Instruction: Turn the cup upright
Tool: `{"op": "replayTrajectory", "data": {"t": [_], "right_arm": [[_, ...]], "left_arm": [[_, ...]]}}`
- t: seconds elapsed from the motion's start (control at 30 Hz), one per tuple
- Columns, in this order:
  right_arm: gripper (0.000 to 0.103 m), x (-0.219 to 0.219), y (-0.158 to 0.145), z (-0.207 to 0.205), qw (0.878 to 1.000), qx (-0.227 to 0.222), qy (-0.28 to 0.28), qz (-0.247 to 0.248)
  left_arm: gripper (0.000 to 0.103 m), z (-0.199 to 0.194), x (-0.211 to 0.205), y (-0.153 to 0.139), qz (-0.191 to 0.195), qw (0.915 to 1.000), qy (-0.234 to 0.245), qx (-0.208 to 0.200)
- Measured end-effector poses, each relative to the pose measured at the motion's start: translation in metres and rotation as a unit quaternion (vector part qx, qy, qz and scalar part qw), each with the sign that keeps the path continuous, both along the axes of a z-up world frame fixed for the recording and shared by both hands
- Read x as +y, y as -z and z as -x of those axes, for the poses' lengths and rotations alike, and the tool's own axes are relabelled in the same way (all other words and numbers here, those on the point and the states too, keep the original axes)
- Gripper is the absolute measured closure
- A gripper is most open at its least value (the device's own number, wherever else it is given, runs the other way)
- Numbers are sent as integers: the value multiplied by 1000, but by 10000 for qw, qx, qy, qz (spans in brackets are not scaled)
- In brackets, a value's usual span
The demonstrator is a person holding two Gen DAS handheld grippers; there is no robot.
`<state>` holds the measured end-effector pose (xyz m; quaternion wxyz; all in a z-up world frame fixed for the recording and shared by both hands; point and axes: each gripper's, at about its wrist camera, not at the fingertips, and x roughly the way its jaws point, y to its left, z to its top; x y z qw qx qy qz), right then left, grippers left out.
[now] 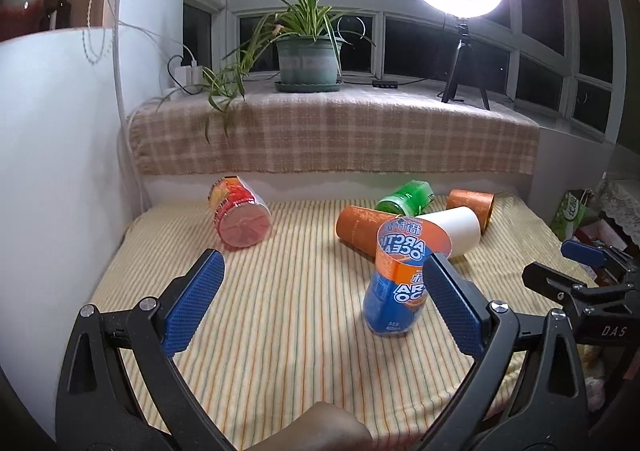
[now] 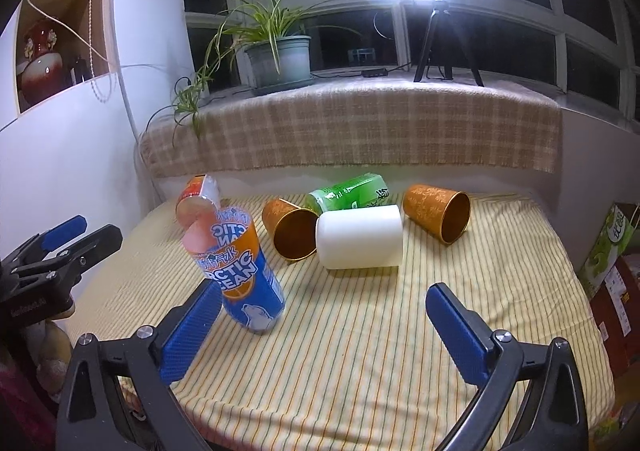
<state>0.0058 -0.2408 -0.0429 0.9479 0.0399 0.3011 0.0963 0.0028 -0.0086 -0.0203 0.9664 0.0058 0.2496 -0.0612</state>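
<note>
A blue and orange Arctic Ocean cup (image 1: pixel 396 283) stands upright, slightly tilted, on the striped cloth; it also shows in the right wrist view (image 2: pixel 244 275). My left gripper (image 1: pixel 324 271) is open and empty, its right finger beside the cup. My right gripper (image 2: pixel 324 303) is open and empty, its left finger next to the cup. Lying on their sides are a red cup (image 1: pixel 240 215), two orange cups (image 2: pixel 290 229) (image 2: pixel 438 211), a white cup (image 2: pixel 360 237) and a green cup (image 2: pixel 348 191).
The striped cloth (image 2: pixel 360 351) covers the table. A plaid-covered sill (image 1: pixel 320 131) runs behind, with a potted plant (image 1: pixel 308 59) and a ring light on a tripod (image 1: pixel 456 11). A white wall (image 1: pixel 52 171) stands at the left. Boxes (image 2: pixel 608 251) sit at the right.
</note>
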Motion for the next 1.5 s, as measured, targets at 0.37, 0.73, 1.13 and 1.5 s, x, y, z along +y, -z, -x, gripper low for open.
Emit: {"op": "replayTrajectory", "data": {"t": [0.37, 0.73, 1.13, 1.5], "right_arm": [[0, -2, 1, 0, 10000, 2, 82, -22], [0, -3, 1, -1, 9999, 30, 137, -34], [0, -3, 4, -3, 9998, 91, 154, -39], [0, -3, 7, -5, 9998, 127, 173, -13]], "left_arm": [[2, 6, 2, -6, -39, 9999, -125, -109], [2, 8, 4, -10, 5, 9998, -135, -115], [2, 8, 4, -10, -5, 9998, -149, -124], [2, 8, 5, -13, -12, 9998, -152, -154]]}}
